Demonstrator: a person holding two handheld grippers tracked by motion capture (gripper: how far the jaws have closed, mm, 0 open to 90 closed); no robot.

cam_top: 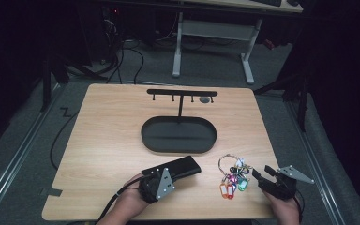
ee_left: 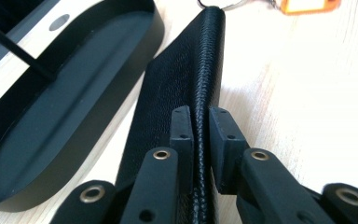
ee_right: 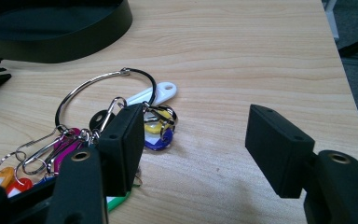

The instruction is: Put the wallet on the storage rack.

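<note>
The left gripper [cam_top: 180,169] has its jaws pinched on the near end of a black leather wallet [cam_top: 177,167], which lies near the front of the table [cam_top: 108,140], just this side of the black oval tray [cam_top: 178,134]. In the left gripper view the pads [ee_left: 182,133] press on the wallet's [ee_left: 186,84] stitched edge from both sides, so it stands on edge between them; gripping that thin spine gives a firm hold and lets the flat body hang free, which likely suits carrying it toward the tray [ee_left: 70,93]. The right gripper [cam_top: 268,176] rests at the near right corner with its jaws spread wide and nothing between them, just right of a bunch of keys and coloured tags on a metal ring [cam_top: 233,176]. In the right gripper view one pad [ee_right: 121,144] sits beside the key bunch [ee_right: 121,116] without clamping it, seemingly waiting its turn. Behind the tray stands a T-shaped hook rack [cam_top: 182,93], probably meant for the ring.
</note>
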